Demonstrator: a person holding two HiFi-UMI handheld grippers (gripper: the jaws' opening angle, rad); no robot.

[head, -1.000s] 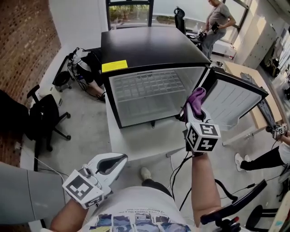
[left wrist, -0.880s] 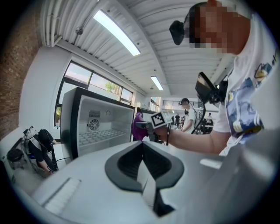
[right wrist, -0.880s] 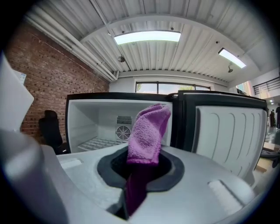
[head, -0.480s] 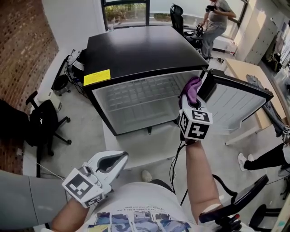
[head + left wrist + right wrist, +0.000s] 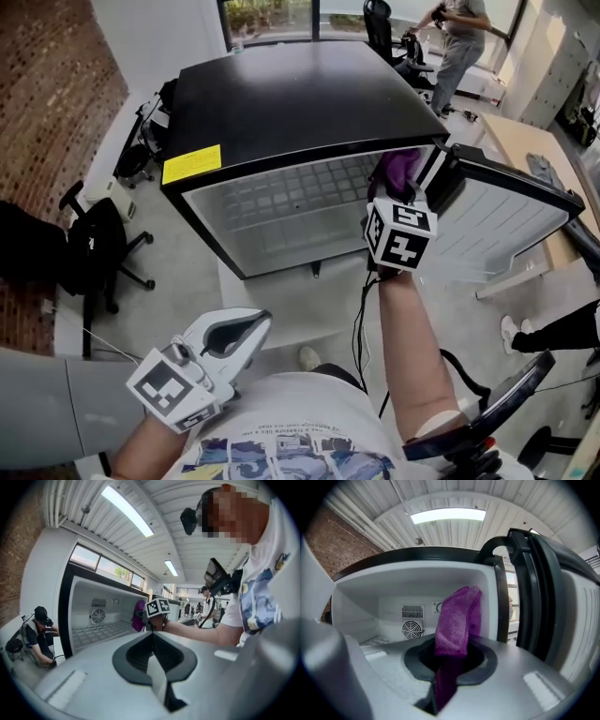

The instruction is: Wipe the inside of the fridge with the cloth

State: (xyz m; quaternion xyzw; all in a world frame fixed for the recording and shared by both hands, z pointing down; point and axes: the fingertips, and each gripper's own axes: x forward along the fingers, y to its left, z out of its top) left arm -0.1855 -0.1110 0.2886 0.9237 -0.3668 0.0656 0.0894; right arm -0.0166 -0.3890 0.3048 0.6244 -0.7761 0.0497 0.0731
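A small black fridge (image 5: pixel 291 103) stands open, its door (image 5: pixel 502 220) swung out to the right and its white inside (image 5: pixel 281 211) showing a wire shelf. A purple cloth (image 5: pixel 399 171) sticks up from my right gripper (image 5: pixel 397 192), which is shut on it at the right edge of the opening. In the right gripper view the cloth (image 5: pixel 457 623) hangs in front of the fridge's back wall and fan grille (image 5: pixel 412 629). My left gripper (image 5: pixel 239 333) is low at the left, far from the fridge, shut and empty; its own view shows the jaws (image 5: pixel 152 637) pressed together.
The fridge rests on a low white platform (image 5: pixel 281 300). A black office chair (image 5: pixel 94 253) stands to the left by the brick wall. A wooden table (image 5: pixel 534 173) sits behind the door. A person (image 5: pixel 459 42) stands at the back right; another crouches left of the fridge (image 5: pixel 42 634).
My right gripper with the cloth has moved up and forward to the fridge's opening. The view has shifted closer over the fridge. The left gripper has stayed put.
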